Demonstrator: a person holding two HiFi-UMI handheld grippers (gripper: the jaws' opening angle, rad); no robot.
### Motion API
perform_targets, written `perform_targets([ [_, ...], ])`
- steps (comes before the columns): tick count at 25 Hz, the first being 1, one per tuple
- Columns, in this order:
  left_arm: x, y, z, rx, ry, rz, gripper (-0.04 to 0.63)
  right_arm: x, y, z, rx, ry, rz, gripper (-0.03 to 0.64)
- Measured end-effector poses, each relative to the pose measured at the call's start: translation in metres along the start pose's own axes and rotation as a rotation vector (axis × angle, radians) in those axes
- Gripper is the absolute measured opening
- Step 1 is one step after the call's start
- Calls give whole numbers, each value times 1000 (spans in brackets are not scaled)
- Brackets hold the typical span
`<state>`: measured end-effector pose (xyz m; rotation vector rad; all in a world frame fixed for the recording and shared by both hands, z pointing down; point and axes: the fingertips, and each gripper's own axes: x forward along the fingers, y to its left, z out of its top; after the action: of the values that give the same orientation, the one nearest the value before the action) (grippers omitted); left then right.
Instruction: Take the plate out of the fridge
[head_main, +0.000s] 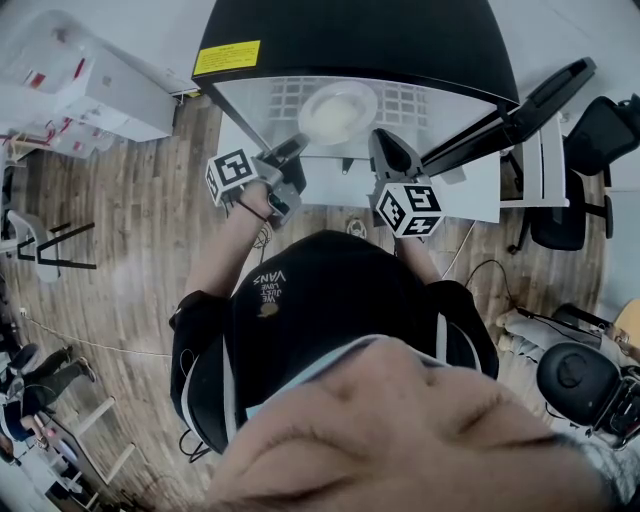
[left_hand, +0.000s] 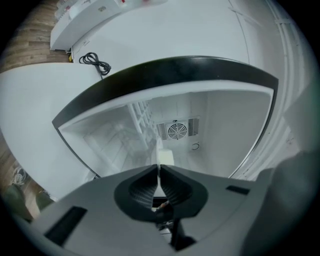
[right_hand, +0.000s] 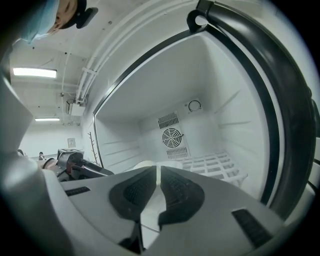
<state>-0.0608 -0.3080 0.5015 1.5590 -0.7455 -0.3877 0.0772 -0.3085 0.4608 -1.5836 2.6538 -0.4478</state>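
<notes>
Left claw (left_hand: 159, 169) and right claw (right_hand: 158, 171) each pinch the plate (head_main: 338, 108) by its rim, one on each side, so it should stay flat. It is just inside the fridge (head_main: 350, 40).

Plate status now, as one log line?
plate: in open fridge | left gripper: shut on plate | right gripper: shut on plate

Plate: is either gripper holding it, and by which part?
Both. The left gripper and right gripper are each shut on the rim of the plate, on opposite sides.
</notes>
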Motion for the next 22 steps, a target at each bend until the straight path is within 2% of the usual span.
perform_targets([
  [8,-2,3,-5,-21,4,-10,28,7,-7,-10,57,11,-8,18],
  [10,-2,3,-5,-22,5,-11,28,10,-7,-13,85,19,0,82],
  [12,-2,4,-5,-23,5,-12,28,13,-8,-16,115,32,6,107],
  [14,-2,5,-6,-23,6,-11,28,15,-9,-19,172,39,16,115],
  [22,-1,5,-6,-23,5,-10,29,28,-12,-28,522,57,89,160],
])
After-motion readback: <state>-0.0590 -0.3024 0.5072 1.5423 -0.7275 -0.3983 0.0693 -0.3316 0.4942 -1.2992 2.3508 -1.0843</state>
